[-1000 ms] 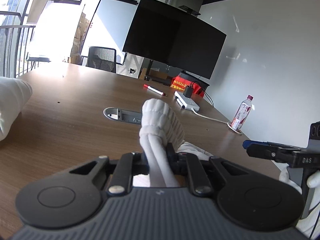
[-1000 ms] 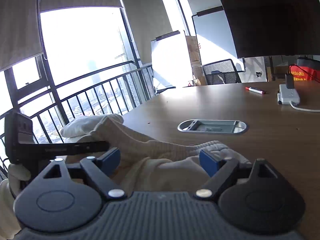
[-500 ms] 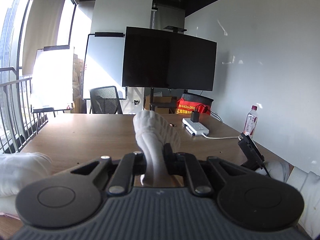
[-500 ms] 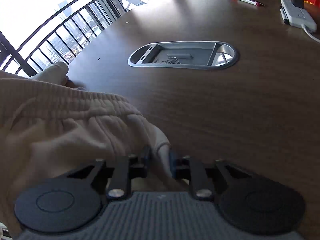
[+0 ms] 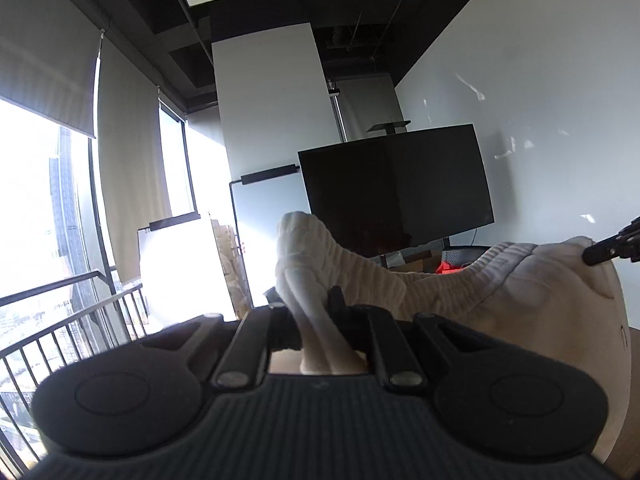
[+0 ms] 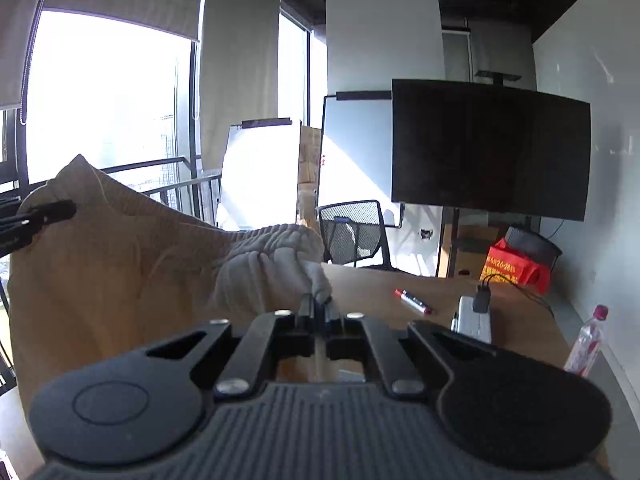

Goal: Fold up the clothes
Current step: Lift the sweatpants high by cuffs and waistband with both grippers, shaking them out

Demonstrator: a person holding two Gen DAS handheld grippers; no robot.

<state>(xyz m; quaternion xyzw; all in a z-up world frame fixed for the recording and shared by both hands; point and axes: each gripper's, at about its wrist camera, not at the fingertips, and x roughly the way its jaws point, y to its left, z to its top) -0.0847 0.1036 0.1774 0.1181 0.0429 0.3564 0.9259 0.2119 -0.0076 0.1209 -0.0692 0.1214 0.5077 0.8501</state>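
A cream garment with a ribbed elastic waistband hangs in the air, stretched between my two grippers. My left gripper is shut on one bunched end of the waistband, which sticks up between its fingers. In the right wrist view the cloth drapes to the left. My right gripper has its jaws closing tight on a thin pinch of the other end. Each wrist view shows the other gripper at its edge, clamped on the cloth: the right one and the left one.
Below the garment is a brown wooden table with a red marker, a white power strip and a water bottle. Behind it stand a mesh chair, a dark screen and whiteboards. Railed windows are on the left.
Both grippers have risen, lifting the garment off the table. The right gripper, open over the cloth a second ago, has shut on the waistband. The left kept its grip.
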